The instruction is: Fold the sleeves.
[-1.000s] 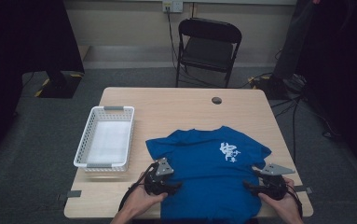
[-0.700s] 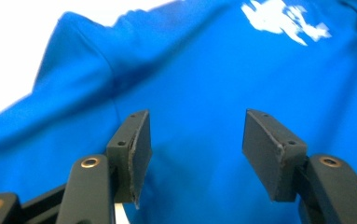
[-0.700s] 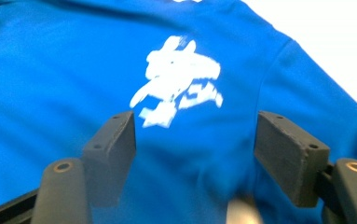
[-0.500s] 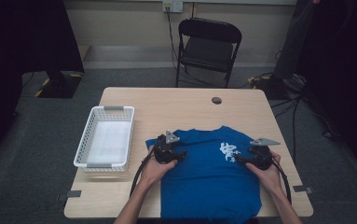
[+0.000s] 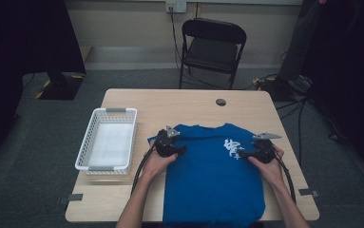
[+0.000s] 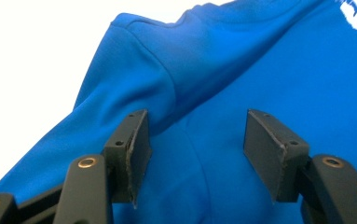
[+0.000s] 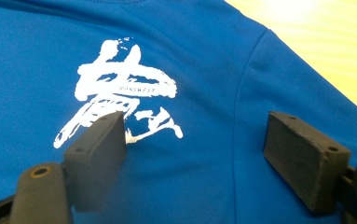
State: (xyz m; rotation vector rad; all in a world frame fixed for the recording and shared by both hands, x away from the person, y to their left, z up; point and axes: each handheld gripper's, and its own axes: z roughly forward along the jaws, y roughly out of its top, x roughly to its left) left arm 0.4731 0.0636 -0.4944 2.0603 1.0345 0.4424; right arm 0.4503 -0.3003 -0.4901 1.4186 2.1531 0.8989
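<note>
Working a blue T-shirt (image 5: 213, 175) that lies flat, print side up, on the near half of the surface (image 5: 189, 102), hem toward you and collar away. Your left claw (image 5: 177, 151) sits at the shirt's left shoulder, jaws apart with cloth lying between them but not pinched; in the left gripper view the sleeve seam (image 6: 167, 88) runs just ahead of the pads. Your right claw (image 5: 244, 154) is by the white print (image 7: 120, 102), and its jaws have just been opening, standing wide over the fabric with nothing clamped. Judgement: the shirt is light, limp knit, not fragile; it will sag and bunch wherever unsupported and may slide on the smooth wood, so take it at the shoulder seams or sleeve edges, where doubled cloth gives the pads something to bite. The white basket (image 5: 90, 142) stands well to the left of the shirt, apart from it; nothing can be made out inside it.
</note>
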